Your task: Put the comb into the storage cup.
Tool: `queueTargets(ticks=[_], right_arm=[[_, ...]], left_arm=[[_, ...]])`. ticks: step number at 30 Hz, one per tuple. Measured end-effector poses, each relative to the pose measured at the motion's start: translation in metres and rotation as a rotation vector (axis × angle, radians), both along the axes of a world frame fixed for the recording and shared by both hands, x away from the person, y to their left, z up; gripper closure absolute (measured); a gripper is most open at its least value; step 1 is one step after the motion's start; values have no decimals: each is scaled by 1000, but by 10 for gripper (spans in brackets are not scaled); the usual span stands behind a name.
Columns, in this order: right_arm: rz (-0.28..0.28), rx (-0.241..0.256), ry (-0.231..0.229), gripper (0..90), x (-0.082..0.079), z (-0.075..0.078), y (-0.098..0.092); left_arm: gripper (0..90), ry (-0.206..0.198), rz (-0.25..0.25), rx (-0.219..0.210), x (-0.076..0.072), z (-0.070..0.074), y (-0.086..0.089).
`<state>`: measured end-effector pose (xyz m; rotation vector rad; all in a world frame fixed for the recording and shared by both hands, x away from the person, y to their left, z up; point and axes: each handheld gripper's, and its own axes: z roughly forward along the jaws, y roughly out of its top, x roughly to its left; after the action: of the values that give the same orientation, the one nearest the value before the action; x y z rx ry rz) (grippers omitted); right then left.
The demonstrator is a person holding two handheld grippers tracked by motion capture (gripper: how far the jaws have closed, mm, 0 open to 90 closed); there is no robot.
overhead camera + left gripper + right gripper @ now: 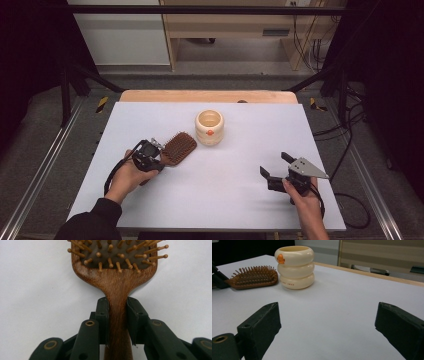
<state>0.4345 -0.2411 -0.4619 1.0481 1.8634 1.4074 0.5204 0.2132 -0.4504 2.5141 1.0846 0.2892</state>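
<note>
A brown wooden hairbrush lies bristles up on the white table, left of centre. My left gripper is shut on the hairbrush's handle, jaws pressed to both sides of it. A cream ribbed cup with a small orange mark stands upright just right of the brush head; in the right gripper view the cup and the hairbrush sit far ahead. My right gripper hovers open near the table's front right, nothing between its fingers.
The white table top has bare room in the middle and at the right. A wooden strip runs along its far edge. Beyond it stand a cabinet and a wooden shelf, with cables at the right side.
</note>
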Motion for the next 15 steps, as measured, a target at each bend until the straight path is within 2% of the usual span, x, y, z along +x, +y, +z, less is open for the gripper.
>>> queueTargets(ticks=[15], right_arm=[[5,-6,0,64,0,0,1]], left_arm=[[728,-15,-1,-41,-6,0,17]])
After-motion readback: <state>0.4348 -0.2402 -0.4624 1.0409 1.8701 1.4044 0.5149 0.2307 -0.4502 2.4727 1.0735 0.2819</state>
